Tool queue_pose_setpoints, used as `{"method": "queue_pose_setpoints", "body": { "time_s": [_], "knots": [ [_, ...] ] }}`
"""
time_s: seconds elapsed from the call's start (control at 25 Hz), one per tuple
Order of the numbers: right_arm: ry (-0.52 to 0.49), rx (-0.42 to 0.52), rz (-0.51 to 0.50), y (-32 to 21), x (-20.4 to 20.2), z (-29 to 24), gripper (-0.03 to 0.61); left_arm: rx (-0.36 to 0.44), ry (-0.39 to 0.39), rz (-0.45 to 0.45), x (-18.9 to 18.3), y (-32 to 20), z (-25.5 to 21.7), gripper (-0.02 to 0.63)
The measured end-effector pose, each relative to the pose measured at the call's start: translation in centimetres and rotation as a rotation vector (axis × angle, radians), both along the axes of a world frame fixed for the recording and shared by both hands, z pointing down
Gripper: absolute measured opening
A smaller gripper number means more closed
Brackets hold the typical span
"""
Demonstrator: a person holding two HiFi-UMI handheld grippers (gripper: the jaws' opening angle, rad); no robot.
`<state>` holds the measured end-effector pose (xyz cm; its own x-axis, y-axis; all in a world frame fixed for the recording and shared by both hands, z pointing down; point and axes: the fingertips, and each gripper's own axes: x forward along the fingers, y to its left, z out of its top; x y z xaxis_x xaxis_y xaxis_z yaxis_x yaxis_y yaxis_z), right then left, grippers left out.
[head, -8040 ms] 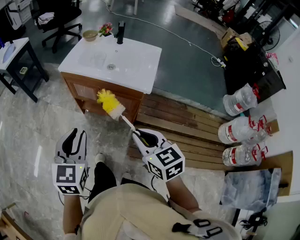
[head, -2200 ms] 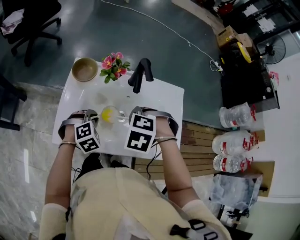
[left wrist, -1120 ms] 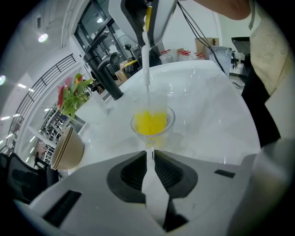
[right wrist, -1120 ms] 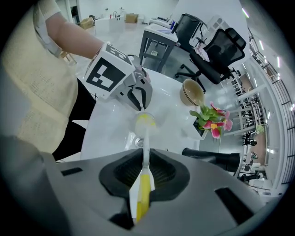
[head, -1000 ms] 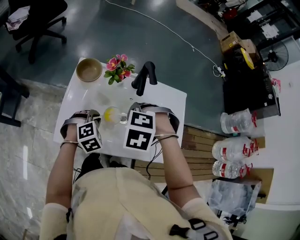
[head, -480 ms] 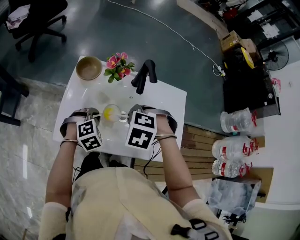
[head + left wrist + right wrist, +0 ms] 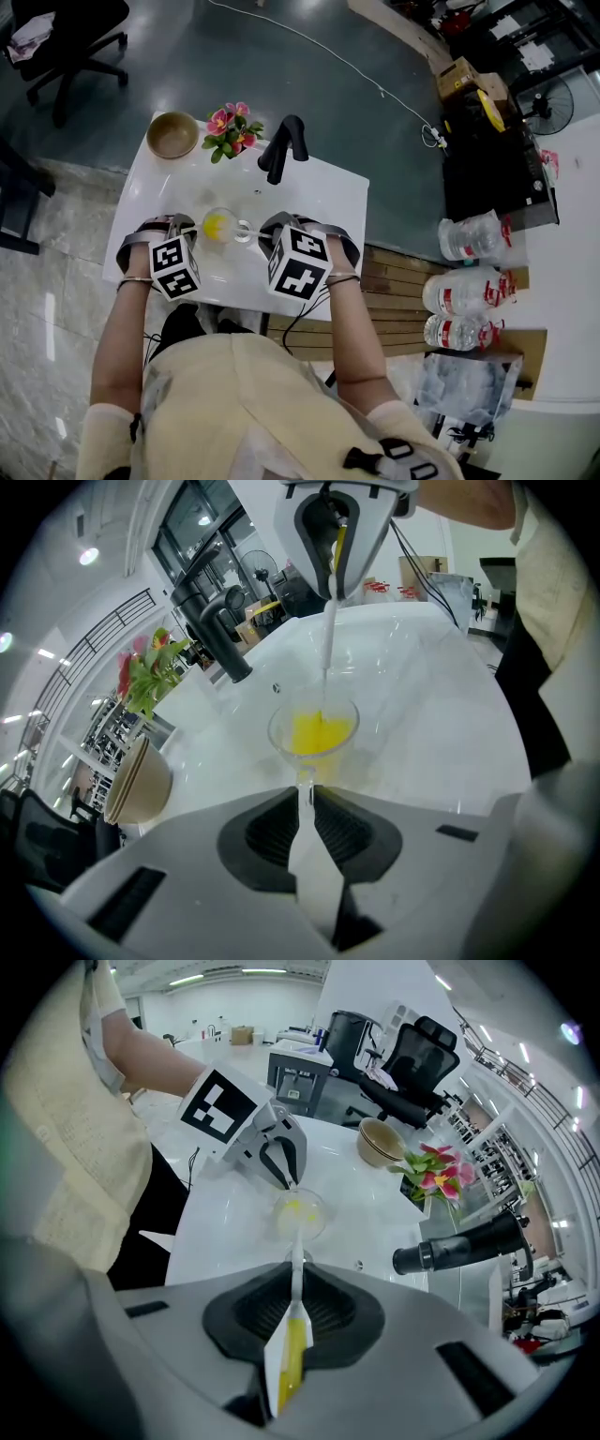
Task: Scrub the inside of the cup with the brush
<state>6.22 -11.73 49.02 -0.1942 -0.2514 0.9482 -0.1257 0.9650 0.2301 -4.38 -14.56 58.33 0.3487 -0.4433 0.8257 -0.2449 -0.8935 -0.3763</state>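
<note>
A clear glass cup (image 7: 219, 226) stands in the white sink basin (image 7: 319, 192). My left gripper (image 7: 184, 228) is at its left side, and in the left gripper view it (image 7: 307, 803) is shut on the cup's (image 7: 281, 735) near edge. The brush's yellow head (image 7: 321, 733) sits inside the cup. Its white handle (image 7: 327, 639) runs up to my right gripper (image 7: 268, 233). In the right gripper view that gripper (image 7: 296, 1283) is shut on the brush handle (image 7: 297, 1262), which points down into the cup (image 7: 314, 1221).
A black faucet (image 7: 283, 145), pink flowers (image 7: 228, 127) and a tan bowl (image 7: 172, 134) stand along the basin's far edge. Large water bottles (image 7: 473, 234) lie on the floor to the right. An office chair (image 7: 66, 28) is at the far left.
Eight seconds ago both grippers hung in front of the sink with the brush in the air; now the brush head is in the cup. In the last second my right gripper shifted slightly right.
</note>
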Motion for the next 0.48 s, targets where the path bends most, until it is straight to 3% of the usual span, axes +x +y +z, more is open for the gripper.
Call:
{"method": "queue_pose_setpoints", "body": {
  "time_s": [0.48],
  "knots": [
    [-0.002,0.024,-0.002,0.7,1.3,-2.9,0.048,-0.002,-0.002,-0.001,0.0,0.0,0.2,0.058]
  ]
}}
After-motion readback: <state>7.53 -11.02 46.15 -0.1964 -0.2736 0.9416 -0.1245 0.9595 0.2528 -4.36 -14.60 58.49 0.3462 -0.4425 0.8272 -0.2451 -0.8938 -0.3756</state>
